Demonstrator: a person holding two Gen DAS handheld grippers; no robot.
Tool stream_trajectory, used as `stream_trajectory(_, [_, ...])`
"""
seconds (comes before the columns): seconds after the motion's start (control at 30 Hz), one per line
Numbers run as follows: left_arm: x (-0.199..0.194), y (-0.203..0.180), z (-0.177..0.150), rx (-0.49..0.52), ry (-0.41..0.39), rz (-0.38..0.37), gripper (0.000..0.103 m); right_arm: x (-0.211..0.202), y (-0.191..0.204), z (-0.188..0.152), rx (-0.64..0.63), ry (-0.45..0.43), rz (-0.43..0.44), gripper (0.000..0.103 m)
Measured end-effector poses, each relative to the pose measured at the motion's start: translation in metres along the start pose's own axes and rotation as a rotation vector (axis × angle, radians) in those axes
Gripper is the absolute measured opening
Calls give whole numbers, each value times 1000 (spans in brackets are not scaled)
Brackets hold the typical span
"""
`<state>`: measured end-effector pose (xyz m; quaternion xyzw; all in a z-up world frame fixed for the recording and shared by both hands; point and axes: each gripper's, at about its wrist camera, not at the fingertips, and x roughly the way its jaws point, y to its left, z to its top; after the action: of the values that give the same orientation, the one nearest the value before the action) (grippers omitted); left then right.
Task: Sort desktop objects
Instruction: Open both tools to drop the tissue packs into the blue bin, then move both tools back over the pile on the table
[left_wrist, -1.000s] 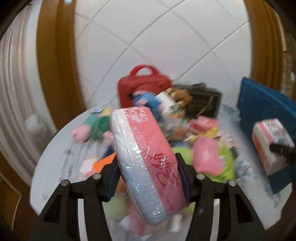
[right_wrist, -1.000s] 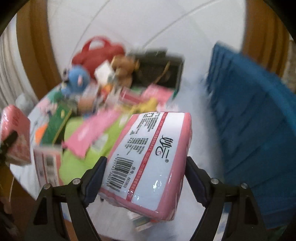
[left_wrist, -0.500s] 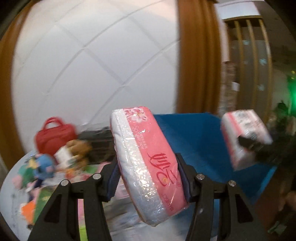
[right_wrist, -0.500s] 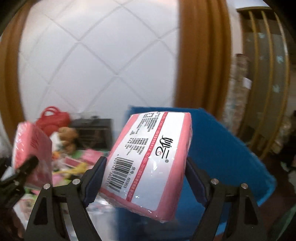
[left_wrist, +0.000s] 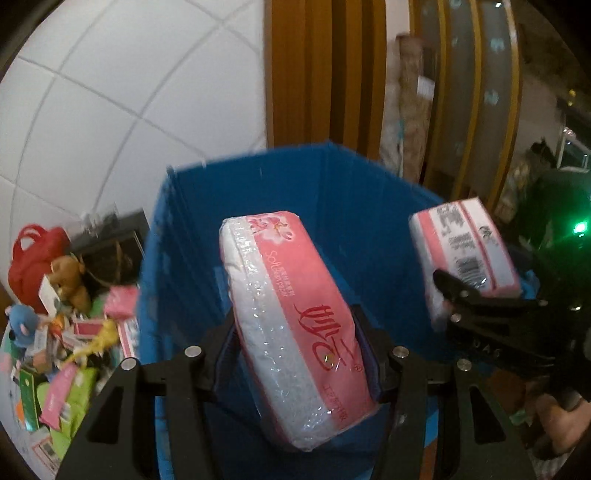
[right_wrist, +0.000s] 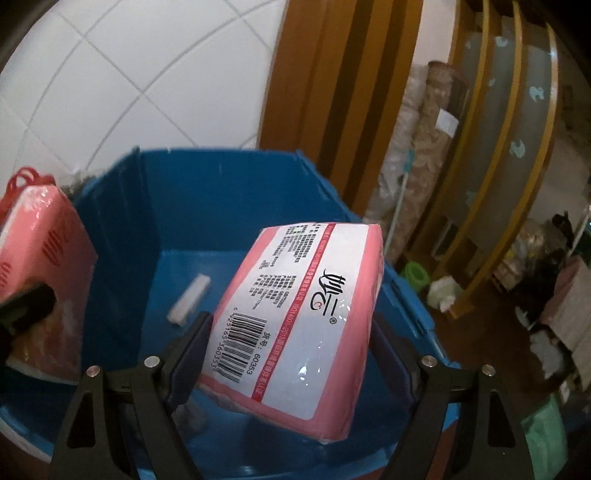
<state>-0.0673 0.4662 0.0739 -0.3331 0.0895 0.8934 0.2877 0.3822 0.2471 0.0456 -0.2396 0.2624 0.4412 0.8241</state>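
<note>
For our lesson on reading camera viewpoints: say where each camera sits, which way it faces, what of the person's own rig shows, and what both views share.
Left wrist: on the left gripper, looking down into the blue plastic bin; its fingers clamp a pink tissue pack; right gripper at right.
Right wrist: on the right gripper, facing the bin; its fingers clamp a barcoded pink tissue pack.
Shared: bin, both packs.

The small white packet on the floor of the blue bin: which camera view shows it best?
The right wrist view: the small white packet lies in plain sight on the blue bin floor, left of the tissue pack. In the left wrist view it cannot be seen; that gripper's own pack covers the floor.
</note>
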Motion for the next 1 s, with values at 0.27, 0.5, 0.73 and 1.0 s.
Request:
stream_trajectory(0.27, [17, -20, -3, -6, 71, 47, 63, 26, -19, -18, -36, 65, 8, 85])
stream_trajectory(0.5, [4, -16, -8, 6, 37, 86, 77, 20, -28, -16, -35, 37, -35, 101])
stream_trajectory(0.73, [-31, 4, -14, -4, -65, 83, 77, -14, -28, -10, -14, -54, -60, 103])
stream_trajectory(1.0, [-101, 69, -39, -75, -244, 183, 77, -80, 4, -13, 57, -244, 121, 103])
